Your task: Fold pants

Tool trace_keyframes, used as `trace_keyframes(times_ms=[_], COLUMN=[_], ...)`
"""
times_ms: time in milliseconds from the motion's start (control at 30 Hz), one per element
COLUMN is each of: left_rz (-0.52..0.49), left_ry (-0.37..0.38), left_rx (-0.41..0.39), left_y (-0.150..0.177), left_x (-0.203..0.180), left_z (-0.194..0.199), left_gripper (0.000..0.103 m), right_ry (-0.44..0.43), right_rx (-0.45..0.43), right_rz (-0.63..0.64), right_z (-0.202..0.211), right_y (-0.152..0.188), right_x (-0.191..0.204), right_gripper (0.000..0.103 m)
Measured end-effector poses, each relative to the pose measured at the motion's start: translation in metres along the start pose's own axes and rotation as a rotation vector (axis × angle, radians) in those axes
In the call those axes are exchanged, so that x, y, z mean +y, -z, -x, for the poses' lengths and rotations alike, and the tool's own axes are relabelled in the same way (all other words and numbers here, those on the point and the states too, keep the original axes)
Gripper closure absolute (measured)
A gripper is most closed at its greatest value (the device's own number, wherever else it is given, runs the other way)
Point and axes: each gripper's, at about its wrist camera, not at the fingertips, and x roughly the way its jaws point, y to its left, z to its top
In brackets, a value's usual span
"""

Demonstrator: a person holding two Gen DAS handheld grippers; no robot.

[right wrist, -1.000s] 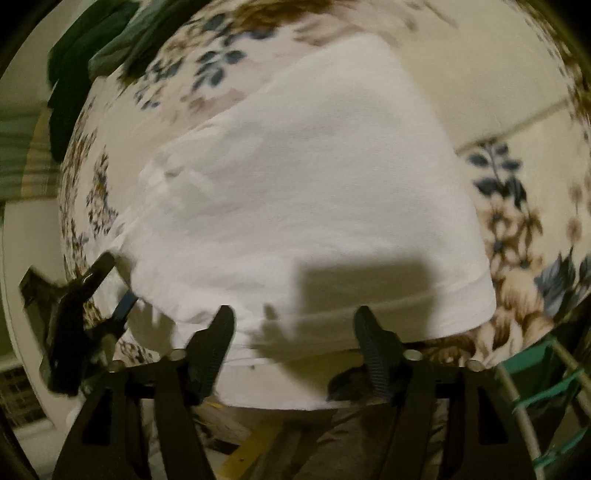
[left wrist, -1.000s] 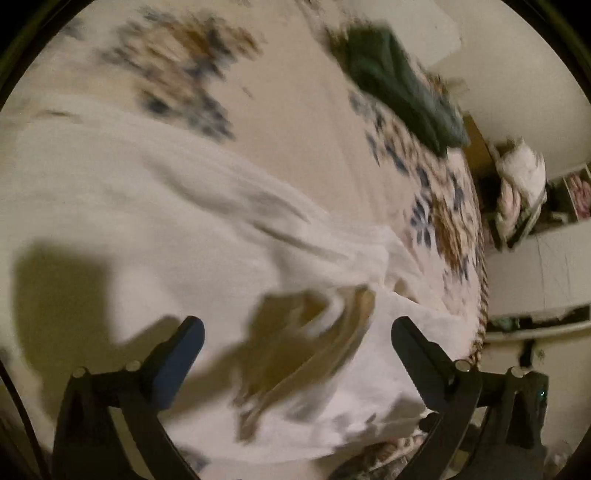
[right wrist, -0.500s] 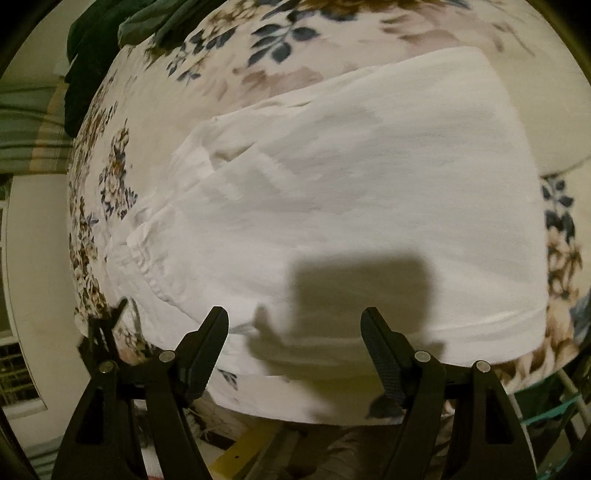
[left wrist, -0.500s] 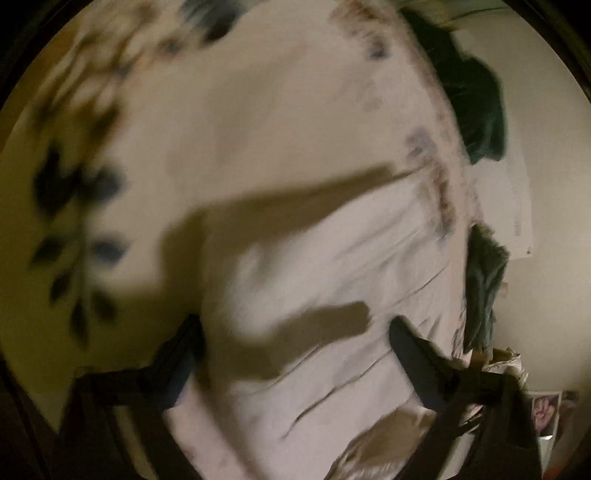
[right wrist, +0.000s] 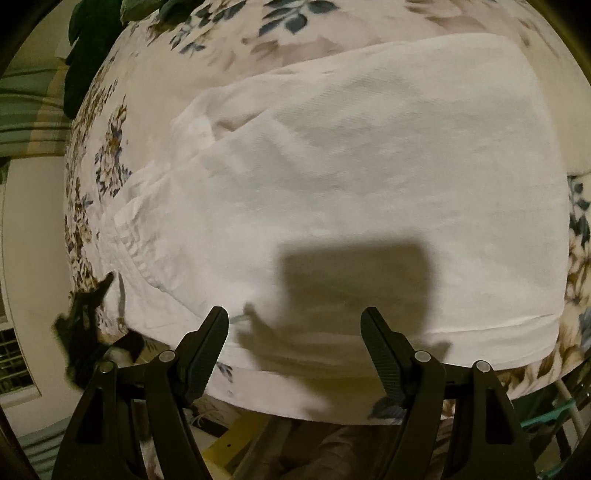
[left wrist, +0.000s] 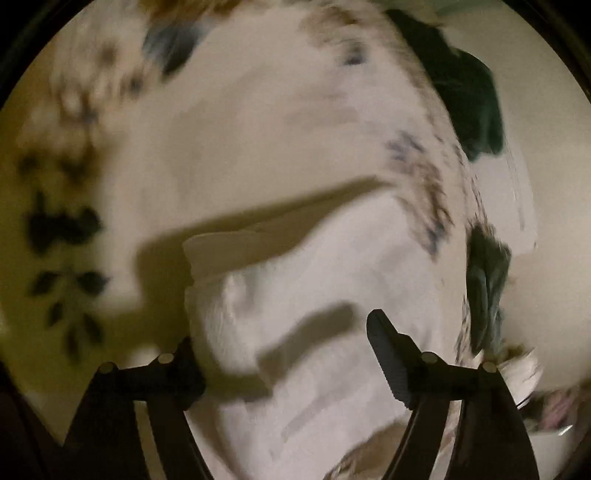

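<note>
White pants (right wrist: 369, 184) lie folded in layers on a floral bedspread (right wrist: 280, 22). Their gathered waistband (right wrist: 133, 236) is at the left in the right wrist view. My right gripper (right wrist: 293, 347) is open and empty, hovering over the near edge of the pants. In the blurred left wrist view the pants (left wrist: 332, 295) fill the lower middle. My left gripper (left wrist: 284, 354) is open, with a fold of white cloth lying between its jaws and against the left finger. The left gripper also shows as a dark blur in the right wrist view (right wrist: 88, 332).
Dark green clothes (left wrist: 469, 103) lie at the far end of the bed, also visible in the right wrist view (right wrist: 85, 48). The bed's near edge (right wrist: 332, 406) runs just below my right gripper. A teal frame (right wrist: 546, 417) stands at lower right.
My left gripper swung across the pants and now sits low over a fold, the view still blurred. My right gripper drew back a little, so more of the pants shows.
</note>
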Motion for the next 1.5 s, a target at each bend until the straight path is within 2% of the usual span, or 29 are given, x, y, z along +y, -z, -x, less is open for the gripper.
trace_keyframes(times_ms=[33,67,100,133,167,233,367,433,500,567,700,833,900,933,967,1033,1067,1100,1133,1167,1233,1300,1400,1500], left_rz=[0.031,0.040,0.019,-0.017,-0.065,-0.136,-0.278,-0.399,-0.559,-0.677,-0.804,-0.953,-1.011,-1.045,-1.073,-1.087,-1.086,-1.081,-1.071,-1.057,-1.025,-0.983,-0.913,-0.921], left_ry=[0.025,0.043,0.042,0.047,0.066,0.059,0.155,0.195,0.215,0.249,0.254,0.194,0.146,0.093,0.030,-0.015,-0.022,-0.025,-0.021,-0.014,-0.022,-0.068,-0.155,-0.274], left_rx=[-0.022,-0.056,-0.065,-0.075,-0.100,-0.131,-0.160,-0.151,-0.115,-0.052,0.126,0.311,0.418,0.460,0.483,0.527,0.542,0.551,0.535,0.496,0.400,0.335,0.226,0.124], left_y=[-0.006,-0.009,-0.011,-0.010,-0.004,0.005,0.036,0.059,0.095,0.134,0.220,0.304,0.337,0.350,0.361,0.369,0.368,0.365,0.359,0.348,0.320,0.293,0.242,0.210], left_x=[0.007,0.009,0.005,-0.001,-0.011,-0.028,-0.081,-0.117,-0.155,-0.177,-0.199,-0.207,-0.206,-0.205,-0.203,-0.207,-0.211,-0.215,-0.214,-0.218,-0.226,-0.223,-0.212,-0.194], left_z=[-0.002,0.001,0.003,0.008,0.017,0.032,0.074,0.092,0.107,0.107,0.066,0.002,-0.034,-0.050,-0.059,-0.058,-0.055,-0.045,-0.033,-0.018,0.012,0.031,0.050,0.046], left_gripper=[0.031,0.043,0.062,0.069,0.073,0.075,0.077,0.082,0.085,0.085,0.086,0.086,0.085,0.085,0.082,0.071,0.059,0.038,0.023,0.002,0.001,0.001,0.001,0.001], right_ry=[-0.001,-0.002,-0.005,-0.007,-0.008,-0.012,-0.021,-0.029,-0.037,-0.032,-0.003,0.048,0.073,0.083,0.087,0.080,0.054,0.025,-0.009,-0.048,-0.116,-0.157,-0.166,-0.164], right_rx=[-0.001,-0.003,-0.006,-0.013,-0.018,-0.032,-0.052,-0.061,-0.074,-0.097,-0.124,-0.151,-0.160,-0.161,-0.159,-0.155,-0.154,-0.154,-0.153,-0.147,-0.127,-0.112,-0.083,-0.072], right_rz=[-0.001,-0.002,-0.003,-0.001,-0.001,-0.001,-0.014,-0.031,-0.052,-0.080,-0.139,-0.169,-0.174,-0.174,-0.169,-0.156,-0.148,-0.142,-0.135,-0.126,-0.097,-0.044,0.027,0.062], right_z=[0.001,0.002,0.004,0.006,0.010,0.016,0.027,0.034,0.043,0.056,0.080,0.106,0.119,0.123,0.127,0.135,0.139,0.141,0.143,0.142,0.136,0.127,0.104,0.072], right_y=[-0.001,-0.002,-0.002,-0.003,-0.003,-0.004,-0.006,-0.006,-0.006,-0.003,0.001,0.003,0.002,0.001,-0.001,-0.006,-0.009,-0.012,-0.014,-0.018,-0.025,-0.036,-0.058,-0.083], right_x=[0.000,-0.001,-0.002,-0.003,-0.007,-0.011,-0.023,-0.033,-0.047,-0.065,-0.109,-0.153,-0.173,-0.182,-0.189,-0.198,-0.201,-0.201,-0.200,-0.195,-0.182,-0.165,-0.143,-0.125], right_gripper=[0.026,0.026,0.026,0.026,0.026,0.026,0.026,0.026,0.026,0.026,0.026,0.026,0.026,0.026,0.026,0.026,0.026,0.026,0.026,0.026,0.026,0.026,0.026,0.026])
